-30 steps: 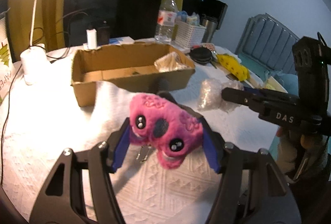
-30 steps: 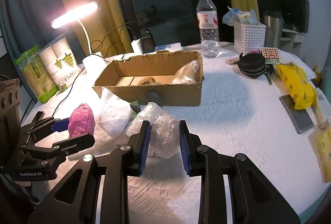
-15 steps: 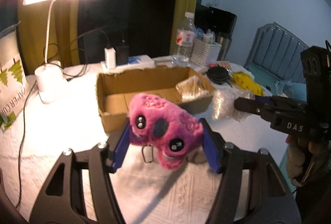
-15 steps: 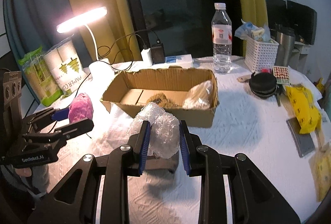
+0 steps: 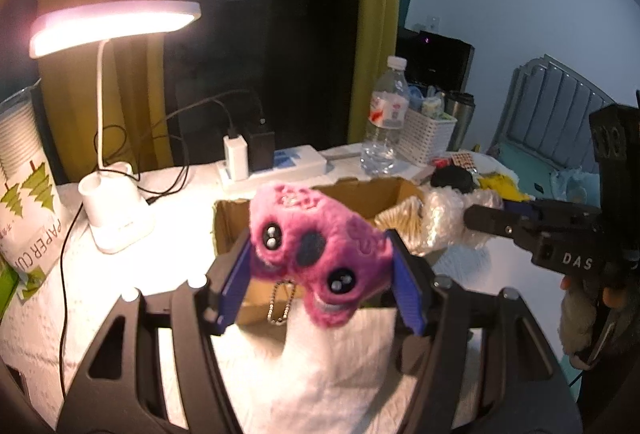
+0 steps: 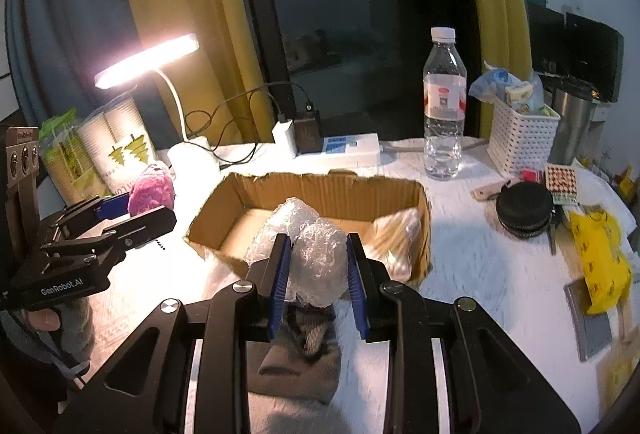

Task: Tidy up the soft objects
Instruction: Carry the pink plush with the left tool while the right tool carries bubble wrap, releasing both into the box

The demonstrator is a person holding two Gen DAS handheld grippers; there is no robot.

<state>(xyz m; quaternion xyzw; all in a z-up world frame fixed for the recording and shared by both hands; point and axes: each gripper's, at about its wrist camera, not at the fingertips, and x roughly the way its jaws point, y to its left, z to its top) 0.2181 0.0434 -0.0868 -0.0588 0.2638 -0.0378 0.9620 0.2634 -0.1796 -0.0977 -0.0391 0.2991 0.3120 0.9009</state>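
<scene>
My left gripper [image 5: 320, 274] is shut on a pink plush toy [image 5: 316, 242] with a small ball chain and holds it in the air in front of the open cardboard box [image 5: 360, 193]. My right gripper [image 6: 318, 270] is shut on a wad of bubble wrap [image 6: 316, 258], raised near the box [image 6: 320, 193]. A beige bundle [image 6: 394, 238] lies in the box's right end. The left gripper with the plush [image 6: 150, 189] shows at the left of the right wrist view. The right gripper [image 5: 492, 220] with the bubble wrap [image 5: 444, 218] shows at the right of the left wrist view.
A lit desk lamp [image 5: 112, 25] stands at the back left beside a paper cup pack [image 5: 24, 185]. A water bottle [image 6: 444, 105], a white basket [image 6: 520, 137], a power strip [image 6: 352, 145], a black round case [image 6: 524, 213] and a yellow bag [image 6: 600, 258] stand around the box. A grey sock [image 6: 300, 362] lies under my right gripper.
Both grippers have risen from the tabletop with their loads and now stand higher, looking down over the box. The grips have not changed.
</scene>
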